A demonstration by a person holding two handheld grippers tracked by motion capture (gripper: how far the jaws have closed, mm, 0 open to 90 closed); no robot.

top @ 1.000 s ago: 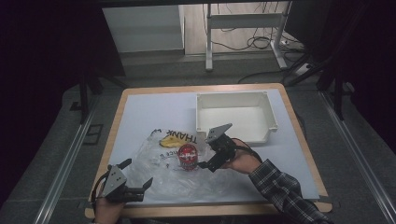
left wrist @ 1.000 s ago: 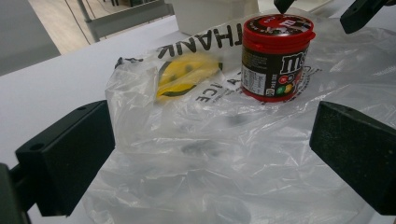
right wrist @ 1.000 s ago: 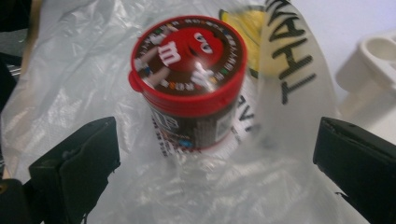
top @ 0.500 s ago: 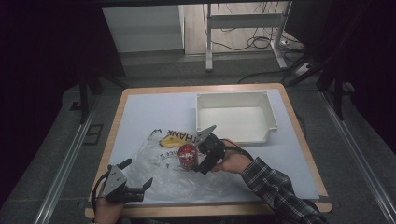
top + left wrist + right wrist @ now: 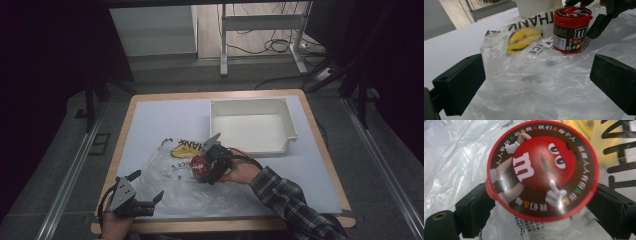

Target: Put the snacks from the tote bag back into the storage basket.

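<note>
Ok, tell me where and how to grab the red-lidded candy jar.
Grip the candy jar across its round body just under the red lid, coming from above. It stands upright on the plastic bag, and the wider lid rim should stop slipping. The right tool, just closing, straddles it there.

The candy tub is dark brown with a red lid that bears a red cartoon face, a white "m" and a ring of multicoloured characters. The clear plastic bag carries a yellow smiley and black lettering. The bin is white, and the worktop is pale blue-grey with a wooden edge.
</note>
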